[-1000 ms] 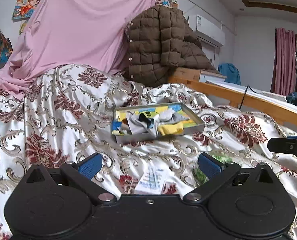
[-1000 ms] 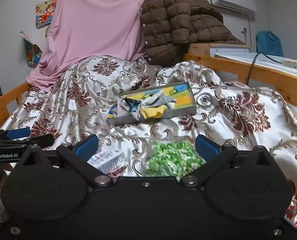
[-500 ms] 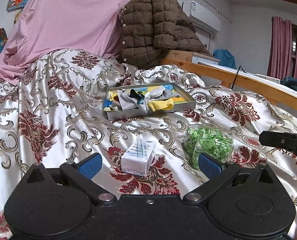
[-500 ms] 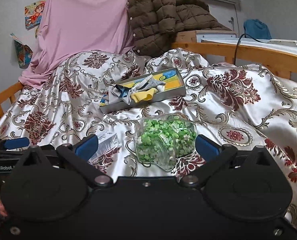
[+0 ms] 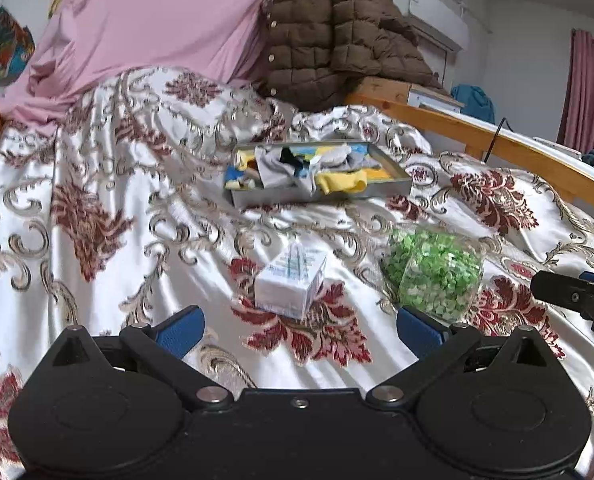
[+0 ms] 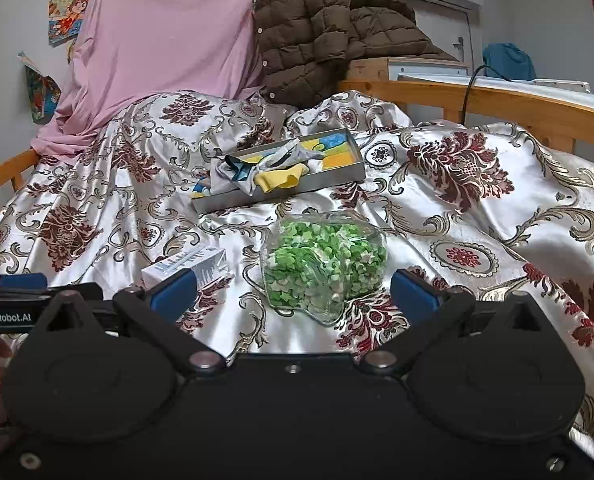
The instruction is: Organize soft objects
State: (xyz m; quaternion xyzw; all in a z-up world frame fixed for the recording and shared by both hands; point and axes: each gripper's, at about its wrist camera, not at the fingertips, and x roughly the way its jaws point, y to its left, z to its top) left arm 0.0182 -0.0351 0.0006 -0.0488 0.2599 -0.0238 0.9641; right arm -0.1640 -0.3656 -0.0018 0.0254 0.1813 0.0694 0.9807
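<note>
A shallow grey tray [image 5: 400, 181] [image 6: 347, 176] lies mid-bed and holds crumpled socks, grey ones [image 5: 281, 170] [image 6: 233, 172] and a yellow one [image 5: 341, 182] [image 6: 279, 178]. Nearer to me lie a small white carton [image 5: 291, 282] [image 6: 185, 264] and a clear container of green pieces [image 5: 437, 274] [image 6: 325, 260]. My left gripper [image 5: 299, 330] is open, just short of the carton. My right gripper [image 6: 295, 292] is open too, its blue pads [image 6: 411, 294] flanking the near end of the green container without touching it. Each gripper's tip shows at the edge of the other's view.
A patterned satin bedspread [image 5: 109, 208] [image 6: 477, 208] covers the bed. A pink sheet [image 5: 157, 20] and a brown quilted jacket [image 5: 337, 32] hang at the head. A wooden rail [image 5: 497, 148] [image 6: 477, 100] runs along the right side, with a black cable over it.
Both grippers have risen and pulled back a little, so the carton and green container now sit fully in view ahead of the fingers. Both have stayed open.
</note>
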